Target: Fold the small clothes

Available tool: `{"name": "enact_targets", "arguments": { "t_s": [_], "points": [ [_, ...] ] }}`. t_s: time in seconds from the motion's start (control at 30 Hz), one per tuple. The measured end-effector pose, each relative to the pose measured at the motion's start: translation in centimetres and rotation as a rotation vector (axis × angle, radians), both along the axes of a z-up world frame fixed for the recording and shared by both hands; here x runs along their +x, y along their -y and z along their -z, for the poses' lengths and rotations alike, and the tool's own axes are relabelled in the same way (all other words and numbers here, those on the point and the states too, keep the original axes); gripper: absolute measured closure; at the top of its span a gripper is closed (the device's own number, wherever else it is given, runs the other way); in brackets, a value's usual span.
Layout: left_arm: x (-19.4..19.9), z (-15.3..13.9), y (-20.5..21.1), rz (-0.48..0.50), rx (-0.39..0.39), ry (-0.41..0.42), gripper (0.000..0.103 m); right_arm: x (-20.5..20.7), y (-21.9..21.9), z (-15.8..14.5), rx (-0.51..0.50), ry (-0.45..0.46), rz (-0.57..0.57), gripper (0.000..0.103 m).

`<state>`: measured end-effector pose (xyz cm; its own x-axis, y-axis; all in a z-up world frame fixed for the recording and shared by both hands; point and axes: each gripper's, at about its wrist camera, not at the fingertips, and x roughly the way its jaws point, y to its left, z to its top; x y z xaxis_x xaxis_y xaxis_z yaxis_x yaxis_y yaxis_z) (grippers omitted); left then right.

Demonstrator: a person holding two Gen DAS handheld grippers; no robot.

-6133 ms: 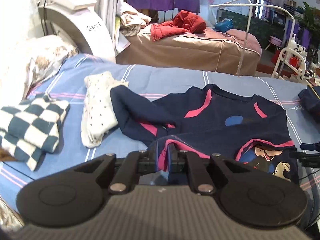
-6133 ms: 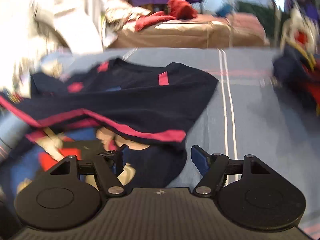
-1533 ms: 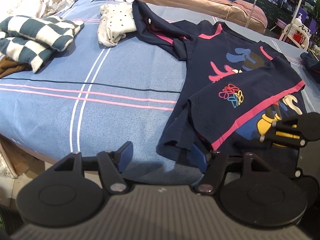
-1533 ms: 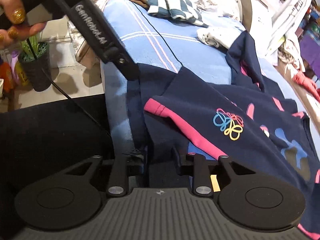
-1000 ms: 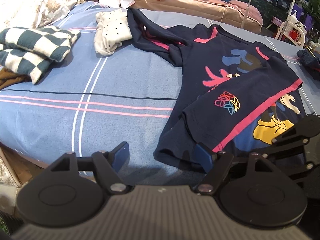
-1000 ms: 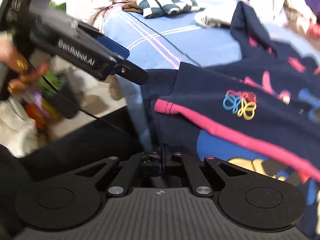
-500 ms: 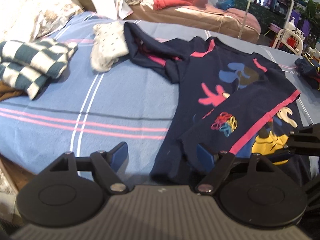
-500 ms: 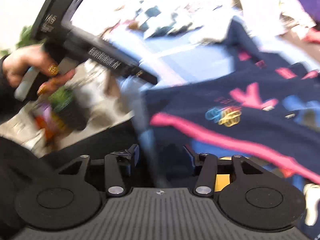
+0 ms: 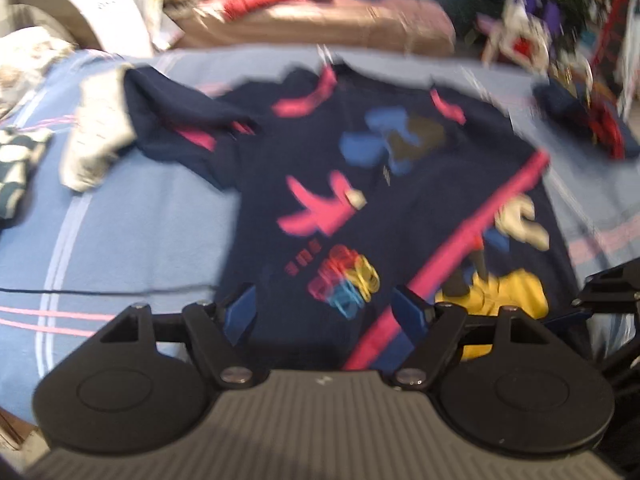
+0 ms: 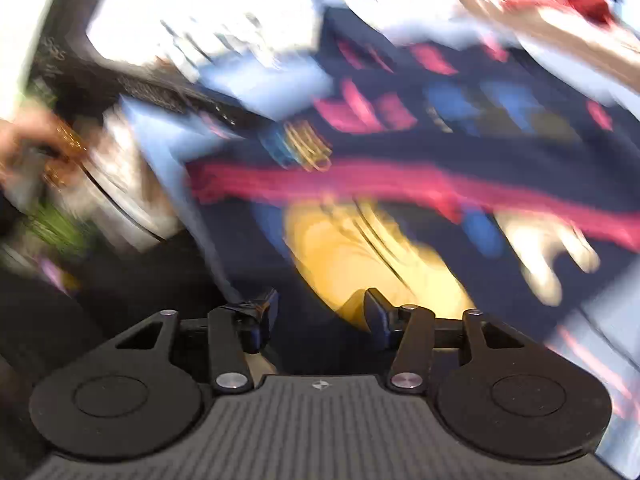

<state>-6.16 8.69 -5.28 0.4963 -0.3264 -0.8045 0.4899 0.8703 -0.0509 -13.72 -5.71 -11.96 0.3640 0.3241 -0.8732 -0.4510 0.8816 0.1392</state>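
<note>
Both grippers hang over the near hem of the navy T-shirt (image 9: 360, 184) with nothing between their fingers. The left gripper (image 9: 328, 310) has its blue-tipped jaws spread wide above the looped rainbow print; the right gripper (image 10: 318, 314) is parted too, over the yellow patch. The shirt lies spread on the blue striped bedsheet (image 9: 132, 216), its lower right corner folded up along a pink band. A pale spotted garment (image 9: 94, 148) lies beside its left sleeve.
</note>
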Motion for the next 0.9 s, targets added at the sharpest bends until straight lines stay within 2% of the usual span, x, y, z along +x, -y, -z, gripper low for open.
{"name": "enact_targets", "arguments": {
  "t_s": [0.03,0.1,0.13,0.17,0.27,0.37,0.4,0.43,0.5,0.53,0.63,0.67,0.7,0.77,0.83,0.9],
  "points": [
    [-0.4,0.3,0.5,0.021,0.02,0.002,0.032,-1.6,0.2,-0.4,-0.012,0.035,-0.048,0.019],
    [-1.1,0.3,1.0,0.042,0.034,0.015,0.032,-2.9,0.5,-0.7,-0.069,-0.058,-0.074,0.018],
    [-1.2,0.2,1.2,0.05,0.021,0.014,0.032,-2.9,0.9,-1.0,-0.06,-0.102,-0.057,0.018],
    [-1.2,0.0,1.4,0.054,0.008,0.006,0.032,-2.7,1.6,-1.6,-0.023,-0.102,-0.035,0.018],
    [-0.6,-0.3,2.7,0.065,-0.001,0.019,0.031,-0.9,2.1,-3.2,0.074,-0.006,0.04,0.014],
    [-0.1,-0.5,3.9,0.085,0.004,0.042,0.027,1.2,1.3,-3.5,0.079,0.096,0.049,0.0],
    [0.2,-0.5,4.1,0.094,0.001,0.045,0.023,2.1,2.0,-3.0,0.074,0.107,0.033,0.0],
    [0.4,-0.2,4.3,0.094,0.012,0.04,0.023,2.7,1.7,-2.3,0.047,0.09,0.033,0.0],
    [0.5,0.4,4.3,0.094,0.053,0.032,0.023,2.9,2.2,-0.1,-0.009,-0.01,0.049,0.0],
    [0.4,0.8,3.9,0.097,0.066,0.022,0.023,2.0,2.7,-0.1,0.012,0.016,0.035,0.0],
    [0.7,3.7,3.0,0.121,0.13,-0.13,0.018,1.2,3.3,-0.9,-0.054,-0.081,0.004,0.0],
    [0.3,4.4,2.7,0.122,0.151,-0.111,0.015,1.2,3.5,-1.9,-0.055,-0.089,0.007,0.0],
    [-0.2,4.6,2.7,0.136,0.15,-0.074,0.01,1.6,3.9,-3.0,-0.035,-0.076,0.017,0.0],
    [-0.5,4.7,3.2,0.161,0.169,-0.068,0.003,3.4,4.8,-4.8,-0.02,0.034,0.048,0.0],
    [-0.3,4.9,3.6,0.169,0.195,-0.069,0.0,6.1,6.5,-5.6,-0.095,0.17,0.134,0.0],
    [-0.1,4.7,3.6,0.156,0.193,-0.084,0.0,8.6,9.3,-5.3,-0.193,0.296,0.295,0.0]
  ]
}}
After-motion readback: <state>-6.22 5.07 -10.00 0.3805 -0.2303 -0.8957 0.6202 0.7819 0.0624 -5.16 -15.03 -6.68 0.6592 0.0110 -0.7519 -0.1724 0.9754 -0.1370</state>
